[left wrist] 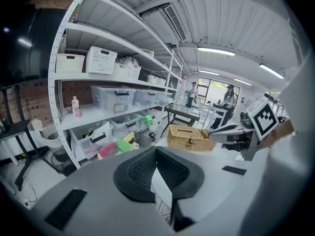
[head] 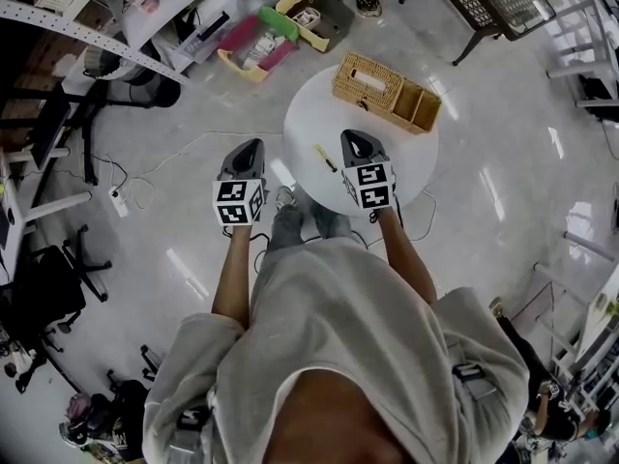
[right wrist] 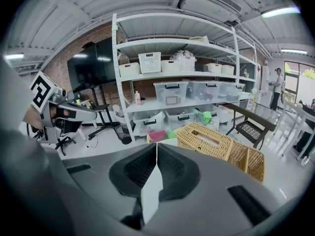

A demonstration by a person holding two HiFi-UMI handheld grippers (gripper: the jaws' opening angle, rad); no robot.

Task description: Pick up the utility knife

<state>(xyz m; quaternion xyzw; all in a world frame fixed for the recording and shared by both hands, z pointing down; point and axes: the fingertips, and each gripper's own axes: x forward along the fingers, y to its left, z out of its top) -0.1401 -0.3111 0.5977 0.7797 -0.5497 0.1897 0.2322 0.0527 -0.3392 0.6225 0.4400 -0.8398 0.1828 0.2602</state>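
— Nearest the person, what do the tools hold?
— Nothing. The left tool (head: 250,145) and right tool (head: 350,135) each have their jaws pressed together, empty.
— And the utility knife (head: 325,158)?
— It's on the white table (head: 314,109), at 8 o'clock from the centre. A wicker basket (head: 387,93) sits at 1 o'clock.

- Glossy pale floor (head: 503,191) showed bright glare streaks.
- White shelving rack (right wrist: 162,43) stood against brick wall (right wrist: 101,36).
- Bright window (left wrist: 211,85) at far end; strip lights (left wrist: 216,50) glowed overhead.
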